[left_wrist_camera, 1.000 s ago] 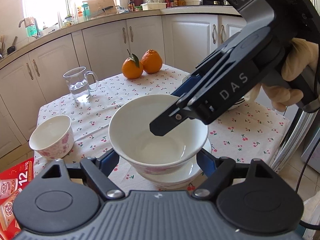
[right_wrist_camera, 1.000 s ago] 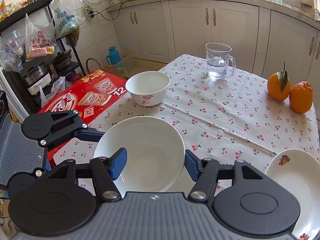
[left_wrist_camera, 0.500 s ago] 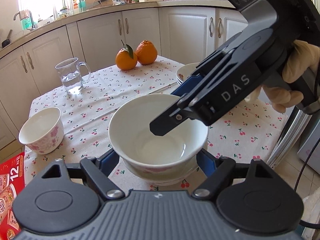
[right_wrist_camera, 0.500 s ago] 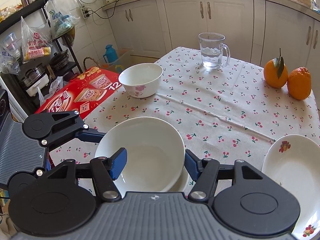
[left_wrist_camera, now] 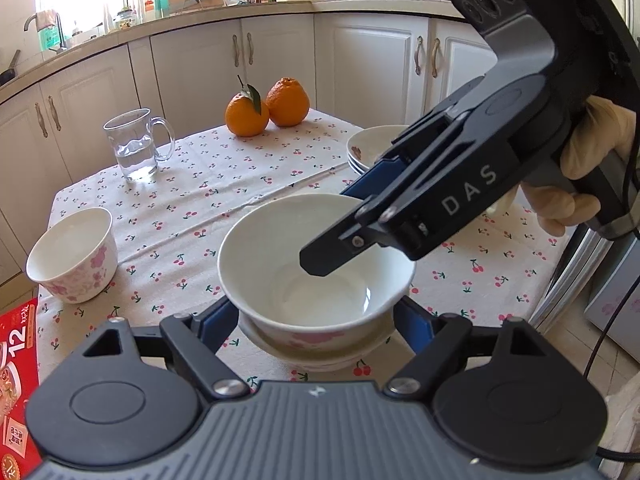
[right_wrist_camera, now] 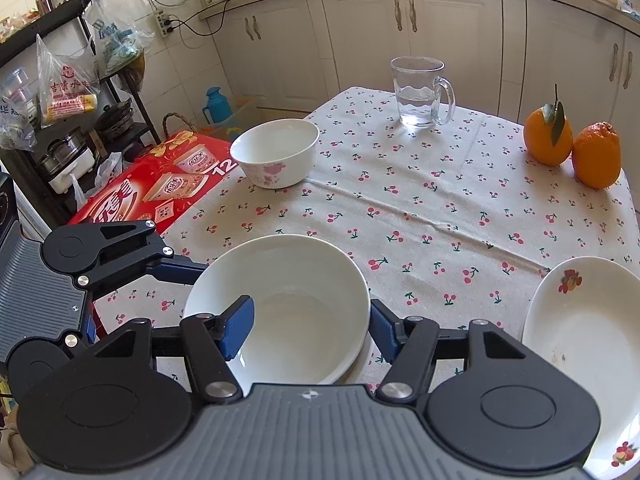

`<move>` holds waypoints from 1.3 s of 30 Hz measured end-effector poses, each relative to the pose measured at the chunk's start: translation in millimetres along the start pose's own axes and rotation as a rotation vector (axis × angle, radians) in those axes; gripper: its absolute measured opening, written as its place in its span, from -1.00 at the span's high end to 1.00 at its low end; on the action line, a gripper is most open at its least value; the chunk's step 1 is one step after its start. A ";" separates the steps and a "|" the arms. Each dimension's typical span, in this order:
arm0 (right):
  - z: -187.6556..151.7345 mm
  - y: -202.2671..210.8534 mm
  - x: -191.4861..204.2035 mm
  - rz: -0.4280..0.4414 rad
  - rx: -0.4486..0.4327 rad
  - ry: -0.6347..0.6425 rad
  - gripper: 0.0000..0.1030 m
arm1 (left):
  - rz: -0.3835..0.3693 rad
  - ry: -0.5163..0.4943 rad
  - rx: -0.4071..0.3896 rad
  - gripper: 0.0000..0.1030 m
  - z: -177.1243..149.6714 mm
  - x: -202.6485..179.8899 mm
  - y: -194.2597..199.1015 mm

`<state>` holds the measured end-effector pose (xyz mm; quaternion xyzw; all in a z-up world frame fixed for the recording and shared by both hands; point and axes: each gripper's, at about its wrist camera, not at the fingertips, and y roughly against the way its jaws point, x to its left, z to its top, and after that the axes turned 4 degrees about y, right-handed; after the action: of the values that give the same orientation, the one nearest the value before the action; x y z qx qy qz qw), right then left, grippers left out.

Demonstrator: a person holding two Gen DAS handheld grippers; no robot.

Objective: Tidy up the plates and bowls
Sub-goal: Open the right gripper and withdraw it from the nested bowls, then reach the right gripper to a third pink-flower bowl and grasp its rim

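A white bowl (left_wrist_camera: 280,248) with pink flowers sits nested in a second bowl (left_wrist_camera: 320,358) near the table's front edge. My left gripper (left_wrist_camera: 316,316) straddles the upper bowl, blue pads against both of its sides, and its jaws are opening. My right gripper (right_wrist_camera: 310,330) is shut on the wall of the same bowl (right_wrist_camera: 280,280), one pad inside and the other outside the rim. A smaller flowered bowl (left_wrist_camera: 72,256) stands alone at the left. A stack of plates (left_wrist_camera: 368,148) lies to the right, partly hidden by the right gripper.
A glass mug (right_wrist_camera: 420,96) of water and two oranges (right_wrist_camera: 572,144) stand at the far side of the cherry-print tablecloth (right_wrist_camera: 420,216). A red carton (right_wrist_camera: 160,188) lies beside the table's left edge. A gloved hand (left_wrist_camera: 580,184) holds the right gripper. White cabinets ring the room.
Both views have shifted slightly. The upper bowl stays between both grippers on the lower bowl, and no grip has visibly changed.
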<state>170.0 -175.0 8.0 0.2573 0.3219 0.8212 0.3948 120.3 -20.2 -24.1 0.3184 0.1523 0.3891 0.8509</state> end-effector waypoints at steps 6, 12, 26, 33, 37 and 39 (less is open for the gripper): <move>-1.6 -3.6 -1.3 0.002 0.005 -0.006 -0.32 | -0.021 0.025 0.008 -0.73 -0.7 4.3 -3.0; -4.5 -5.2 0.3 0.000 0.006 0.008 -0.46 | -0.015 0.008 0.010 -0.82 -3.6 4.4 -3.0; -7.0 13.2 22.4 -0.069 -0.037 0.093 -1.00 | 0.025 0.002 -0.015 -0.92 -9.9 10.0 34.9; 0.7 20.3 39.2 -0.082 -0.064 0.129 -1.00 | 0.062 0.073 -0.038 -0.94 -17.4 27.7 48.9; 6.2 21.8 52.1 -0.100 -0.065 0.165 -1.00 | 0.083 0.119 -0.056 -0.94 -22.2 44.5 56.8; 9.6 20.9 57.0 -0.111 -0.064 0.184 -1.00 | 0.101 0.125 -0.064 -0.94 -24.3 51.9 58.4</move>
<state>134.6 -135.5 39.2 0.1498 0.3443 0.8280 0.4164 108.7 58.3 -4.3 0.2737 0.1762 0.4553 0.8287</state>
